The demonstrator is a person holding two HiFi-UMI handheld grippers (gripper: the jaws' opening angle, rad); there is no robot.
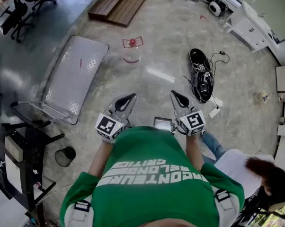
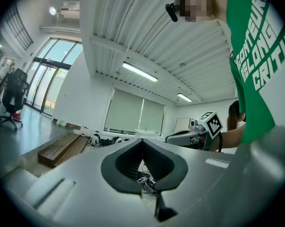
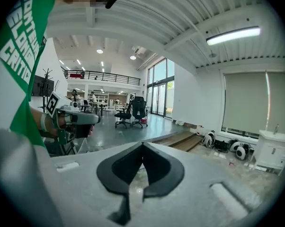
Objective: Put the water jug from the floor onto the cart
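Note:
The water jug [image 1: 131, 51], clear with a red cap, stands on the floor ahead of me, just right of the cart. The cart [image 1: 74, 74] is a flat grey platform on the floor at the left, with its handle [image 1: 33, 110] at the near end. I hold both grippers close to my chest, well short of the jug. My left gripper [image 1: 129, 98] [image 2: 142, 142] is shut with nothing in it. My right gripper [image 1: 175, 95] [image 3: 142, 145] is shut and empty too. Neither gripper view shows the jug.
A black device with trailing cables [image 1: 200, 74] lies on the floor at the right. Wooden boards [image 1: 121, 1] lie beyond the jug. A black bin [image 1: 65, 156] and a black stand [image 1: 19, 160] are at my left, and another person [image 1: 270, 174] is at the lower right.

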